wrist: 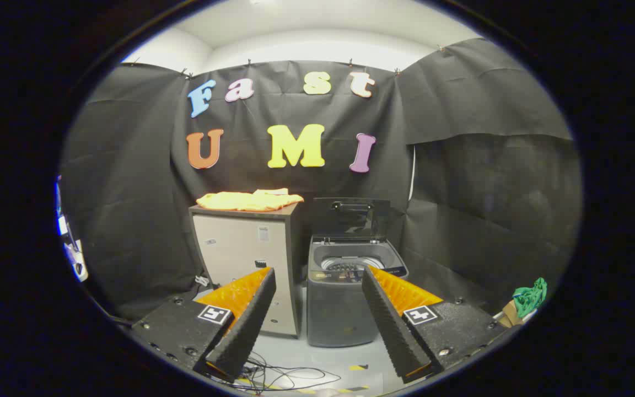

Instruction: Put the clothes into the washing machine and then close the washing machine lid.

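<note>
Grey washing machine (345,292) open, fingers (251,320) apart

A cloth-walled recording booth: small washing machine (345,286) beside a cabinet (248,264), cables (279,377) on the floor.

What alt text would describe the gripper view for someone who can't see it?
The tongs are open and hold nothing; beyond them a small washing machine stands on the floor with its lid raised. Beside it, yellow clothes lie on top of a cabinet.
</note>
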`<state>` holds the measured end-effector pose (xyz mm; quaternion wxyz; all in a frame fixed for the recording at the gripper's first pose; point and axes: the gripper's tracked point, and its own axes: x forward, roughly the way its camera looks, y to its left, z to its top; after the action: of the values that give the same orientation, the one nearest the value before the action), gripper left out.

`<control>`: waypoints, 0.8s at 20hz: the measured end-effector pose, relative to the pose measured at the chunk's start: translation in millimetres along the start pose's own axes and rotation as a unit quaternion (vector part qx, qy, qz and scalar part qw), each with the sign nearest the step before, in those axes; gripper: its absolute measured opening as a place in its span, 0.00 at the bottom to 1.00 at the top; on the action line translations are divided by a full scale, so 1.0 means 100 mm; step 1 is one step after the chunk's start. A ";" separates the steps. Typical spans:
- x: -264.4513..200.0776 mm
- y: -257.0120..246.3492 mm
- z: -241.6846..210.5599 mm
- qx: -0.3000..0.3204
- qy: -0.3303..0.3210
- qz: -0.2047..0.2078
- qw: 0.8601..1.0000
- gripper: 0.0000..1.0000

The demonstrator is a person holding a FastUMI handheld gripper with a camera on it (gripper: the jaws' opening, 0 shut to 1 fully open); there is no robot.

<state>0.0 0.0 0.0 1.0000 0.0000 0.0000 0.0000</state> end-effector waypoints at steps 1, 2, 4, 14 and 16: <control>0.01 0.02 0.01 0.002 0.001 0.003 1.000 0.99; 0.02 0.04 0.00 0.006 0.001 0.003 1.000 0.99; 0.02 0.07 0.00 0.004 0.001 0.006 1.000 0.99; -0.01 0.13 0.02 -0.002 0.003 0.010 1.000 0.99; 0.01 0.13 0.06 -0.002 0.004 0.007 1.000 0.99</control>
<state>1.2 12.7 6.2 1.0000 -0.0019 0.0043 0.0074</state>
